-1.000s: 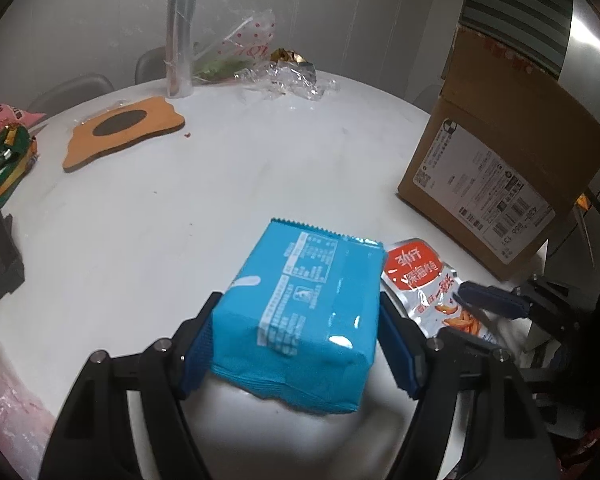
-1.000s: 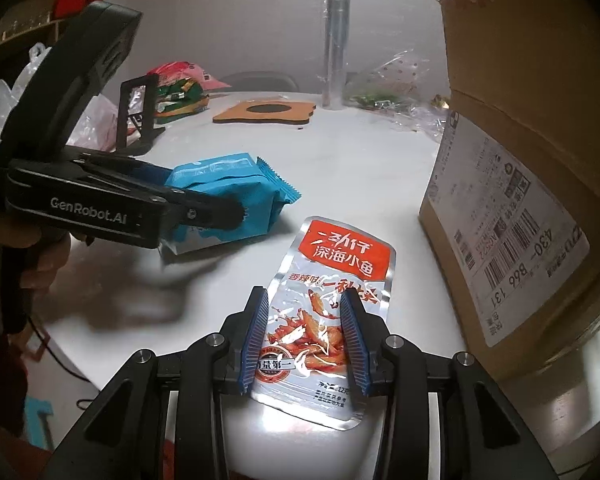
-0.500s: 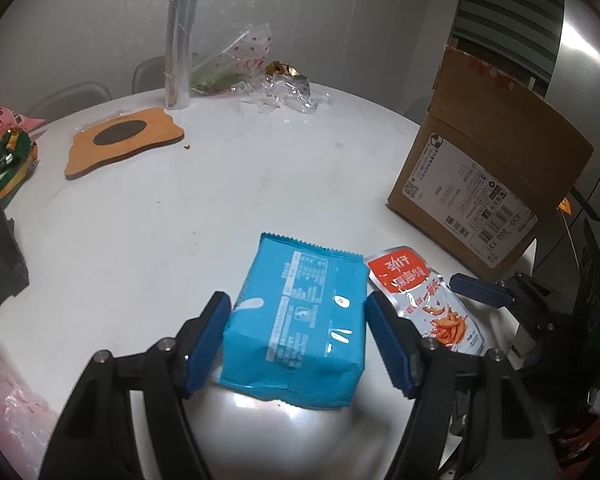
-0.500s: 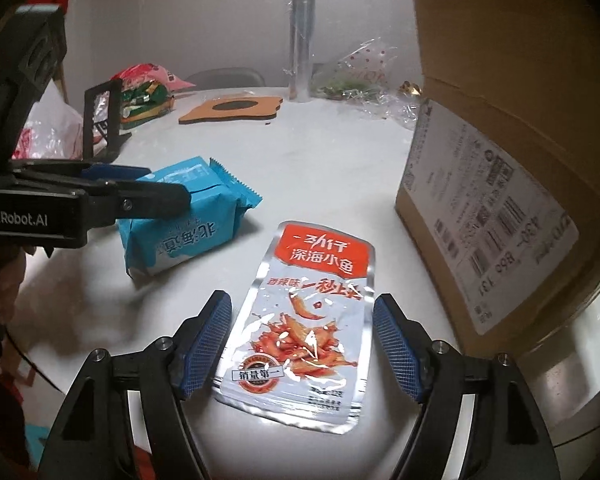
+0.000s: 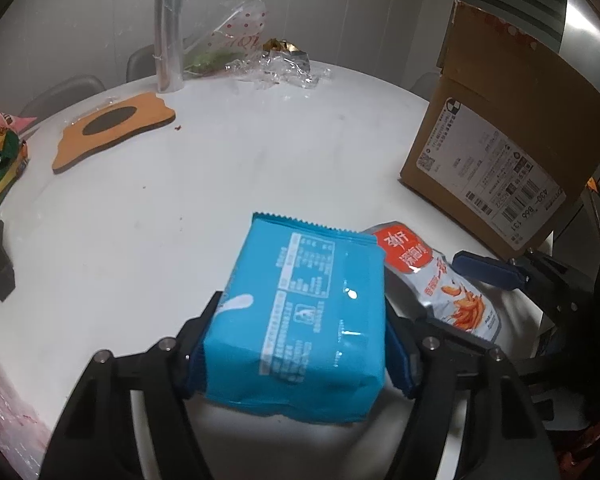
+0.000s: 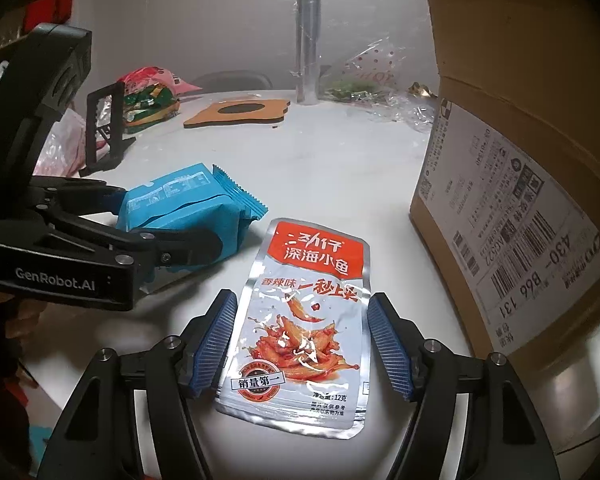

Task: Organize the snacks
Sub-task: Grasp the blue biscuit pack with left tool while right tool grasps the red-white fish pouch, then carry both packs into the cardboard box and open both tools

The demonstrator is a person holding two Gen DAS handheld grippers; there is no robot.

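Snacks are mostly still loose on the white tabletop [image 5: 228,168]; judging by how things lie, the sorting is barely begun. Largest in view is the cardboard box [image 5: 511,132], standing at about 2 o'clock in the left wrist view and closed as far as can be seen; whether it is meant to receive the snacks I cannot tell. A heap of colourful packets [image 6: 152,100] sits at about 10 o'clock in the right wrist view, well apart from the two in hand, beside a black stand [image 6: 106,128]. At 12 o'clock stand a clear film roll [image 6: 308,40] and crumpled wrappers [image 5: 276,68], with an orange mat [image 5: 112,132] nearer.

Next in size, the blue packet [image 5: 300,320] sits between the left tool [image 5: 300,344] pads, which have just been closing and are clamped on its two sides; it looks lifted at its near end, though I cannot be sure it is clear of the tabletop. Just beside it, at 3 o'clock, lies the red and silver fish pouch [image 6: 303,320], flat on the tabletop. The right tool [image 6: 303,344] straddles it, its jaws just now closing, yet both pads stand apart from the pouch edges, gripping nothing. Both packets remain to be placed
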